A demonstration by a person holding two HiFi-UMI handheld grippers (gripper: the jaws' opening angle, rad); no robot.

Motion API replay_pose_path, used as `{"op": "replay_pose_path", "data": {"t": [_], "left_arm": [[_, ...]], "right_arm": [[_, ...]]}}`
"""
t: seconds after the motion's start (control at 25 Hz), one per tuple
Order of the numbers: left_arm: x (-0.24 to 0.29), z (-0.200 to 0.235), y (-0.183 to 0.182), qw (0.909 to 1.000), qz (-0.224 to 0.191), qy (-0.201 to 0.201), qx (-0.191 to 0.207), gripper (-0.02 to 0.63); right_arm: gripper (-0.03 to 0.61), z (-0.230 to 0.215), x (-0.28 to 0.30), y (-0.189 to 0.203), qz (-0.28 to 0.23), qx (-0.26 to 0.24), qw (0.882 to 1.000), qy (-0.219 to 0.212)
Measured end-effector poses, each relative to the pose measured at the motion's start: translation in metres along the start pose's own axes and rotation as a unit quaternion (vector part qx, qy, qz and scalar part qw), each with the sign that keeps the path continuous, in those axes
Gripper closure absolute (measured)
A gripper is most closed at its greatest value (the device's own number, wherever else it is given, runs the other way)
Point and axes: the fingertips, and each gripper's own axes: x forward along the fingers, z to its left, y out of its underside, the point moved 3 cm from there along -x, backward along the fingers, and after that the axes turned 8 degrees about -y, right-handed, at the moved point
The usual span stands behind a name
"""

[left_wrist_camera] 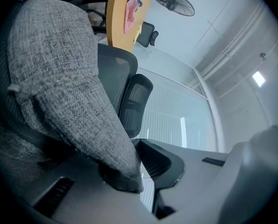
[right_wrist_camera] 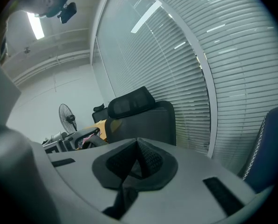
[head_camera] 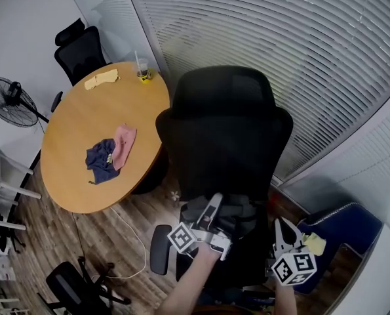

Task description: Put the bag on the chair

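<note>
A grey fabric bag [head_camera: 237, 210] lies on the seat of the black high-backed office chair [head_camera: 224, 133] right below me. My left gripper [head_camera: 215, 201] reaches onto the seat and is shut on a fold of the bag [left_wrist_camera: 68, 83]. In the left gripper view the cloth is pinched between the pads of the left gripper [left_wrist_camera: 138, 164]. My right gripper [head_camera: 278, 224] hovers beside the chair's right side, apart from the bag. In the right gripper view its jaws [right_wrist_camera: 138, 158] are shut with nothing between them, and the chair [right_wrist_camera: 139, 118] stands ahead.
A round wooden table [head_camera: 77, 123] stands to the left with a blue cloth [head_camera: 101, 161], a pink cloth [head_camera: 124, 143], a yellow cloth [head_camera: 101, 79] and a cup [head_camera: 143, 75]. Beyond it are another black chair [head_camera: 80, 51] and a fan [head_camera: 11, 100]. A blue seat [head_camera: 345, 225] is at the right.
</note>
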Motion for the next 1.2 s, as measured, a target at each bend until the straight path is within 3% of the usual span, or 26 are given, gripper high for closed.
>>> {"op": "replay_pose_path", "data": {"t": [0.84,1.2], "left_arm": [[0.034,0.02,-0.016,0.9997,0.002,0.016,0.019,0.591],[0.038,0.025,-0.021,0.9997,0.004,0.004,0.026,0.591]], "right_arm": [[0.565,-0.015,0.024,0.011,0.018,0.012,1.0,0.001],[0.565,-0.013,0.025,0.01,0.02,0.016,1.0,-0.002]]}}
